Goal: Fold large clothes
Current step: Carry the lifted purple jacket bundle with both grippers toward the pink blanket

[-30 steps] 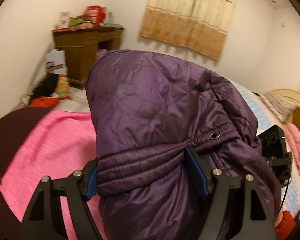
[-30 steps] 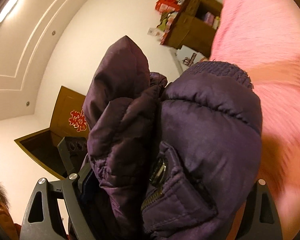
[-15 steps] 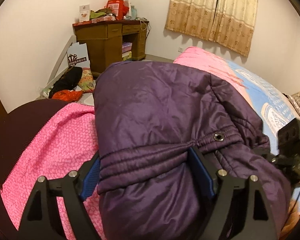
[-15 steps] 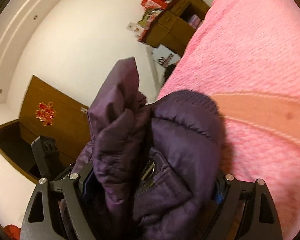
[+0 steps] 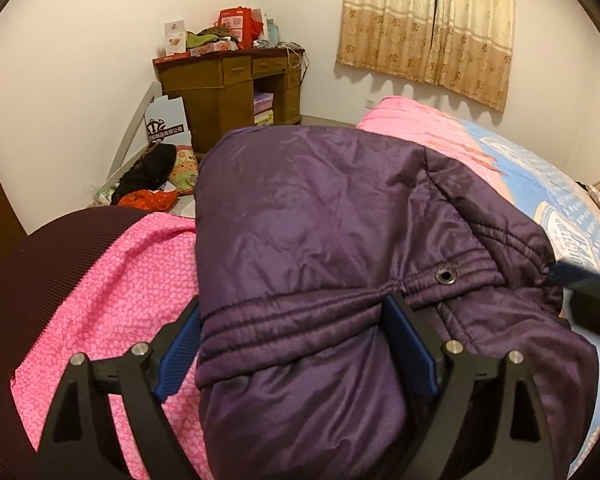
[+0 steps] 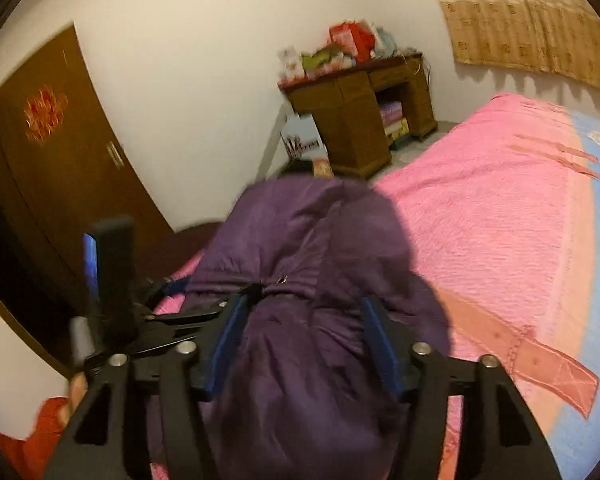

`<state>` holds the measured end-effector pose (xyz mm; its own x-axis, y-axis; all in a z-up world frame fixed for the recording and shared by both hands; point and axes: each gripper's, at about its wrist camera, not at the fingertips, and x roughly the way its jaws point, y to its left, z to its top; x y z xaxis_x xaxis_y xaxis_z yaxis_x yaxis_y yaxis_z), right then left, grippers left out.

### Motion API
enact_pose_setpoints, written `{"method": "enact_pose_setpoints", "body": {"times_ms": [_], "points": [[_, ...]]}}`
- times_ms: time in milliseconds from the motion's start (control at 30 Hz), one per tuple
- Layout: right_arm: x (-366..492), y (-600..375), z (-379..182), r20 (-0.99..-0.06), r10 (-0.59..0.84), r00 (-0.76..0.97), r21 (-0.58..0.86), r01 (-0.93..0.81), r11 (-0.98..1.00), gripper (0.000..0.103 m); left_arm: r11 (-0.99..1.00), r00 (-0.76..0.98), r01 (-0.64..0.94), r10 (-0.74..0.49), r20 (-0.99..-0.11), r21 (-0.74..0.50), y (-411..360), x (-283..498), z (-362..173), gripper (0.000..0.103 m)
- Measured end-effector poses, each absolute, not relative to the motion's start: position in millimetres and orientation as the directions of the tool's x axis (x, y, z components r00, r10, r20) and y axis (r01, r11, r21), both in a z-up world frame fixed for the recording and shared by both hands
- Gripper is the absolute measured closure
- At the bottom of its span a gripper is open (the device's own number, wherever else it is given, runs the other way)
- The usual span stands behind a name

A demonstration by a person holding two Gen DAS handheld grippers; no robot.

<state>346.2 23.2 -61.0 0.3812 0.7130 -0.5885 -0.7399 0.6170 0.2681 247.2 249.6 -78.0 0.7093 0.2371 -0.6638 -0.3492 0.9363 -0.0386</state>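
Since a moment ago the right claw (image 6: 300,336) has swung level, its view now facing the room instead of the ceiling. Both claws pinch the quilted purple jacket (image 5: 320,240), the left claw (image 5: 296,332) at its gathered hem. Ahead lies the pink bed cover (image 6: 480,220); beyond, a cluttered wooden desk (image 5: 228,84).

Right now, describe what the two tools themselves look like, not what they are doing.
The left tool and the right tool match: black angular frames with triangular cut-outs, round silver bolt heads along the top, and blue ribbed pads lining the inner faces of the fingers. In the right wrist view the left tool's black body carries an upright black block. No cables or markings show.
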Motion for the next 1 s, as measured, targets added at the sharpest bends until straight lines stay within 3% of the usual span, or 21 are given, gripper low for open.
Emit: {"method": "enact_pose_setpoints", "body": {"times_ms": [67,133,333,600,767,833,1000], "points": [[349.8,43.7,-79.8,-0.643,0.641,0.420,0.191,-0.722,0.665,0.045,0.935,0.705,-0.352,0.244,-0.666,-0.030,249.3,246.6,-78.1,0.011],[350.3,49.2,-89.0,-0.635,0.622,0.459,0.151,-0.715,0.682,0.045,0.935,0.698,-0.356,0.255,-0.669,-0.015,248.0,247.6,-79.2,0.011],[358.8,52.6,-107.1,-0.613,0.618,0.492,0.151,-0.695,0.703,0.044,0.927,0.680,-0.375,0.285,-0.675,0.013,246.2,250.2,-79.8,0.011],[381.1,57.9,-114.2,-0.615,0.670,0.416,0.224,-0.723,0.654,0.043,0.916,0.665,-0.402,0.279,-0.692,-0.016,248.6,251.0,-80.5,0.011],[387.1,49.0,-117.2,-0.602,0.693,0.397,0.252,-0.729,0.636,0.043,0.922,0.699,-0.347,0.134,-0.702,-0.170,272.1,240.6,-82.0,0.006],[386.7,43.9,-112.3,-0.593,0.705,0.389,0.271,-0.728,0.630,0.042,0.921,0.717,-0.320,0.081,-0.693,-0.223,288.5,231.6,-81.9,0.000],[396.3,5.9,-108.8,-0.461,0.795,0.395,0.463,-0.657,0.595,0.042,0.863,0.745,-0.291,-0.067,-0.664,-0.413,311.9,220.8,-94.9,0.000]]}}
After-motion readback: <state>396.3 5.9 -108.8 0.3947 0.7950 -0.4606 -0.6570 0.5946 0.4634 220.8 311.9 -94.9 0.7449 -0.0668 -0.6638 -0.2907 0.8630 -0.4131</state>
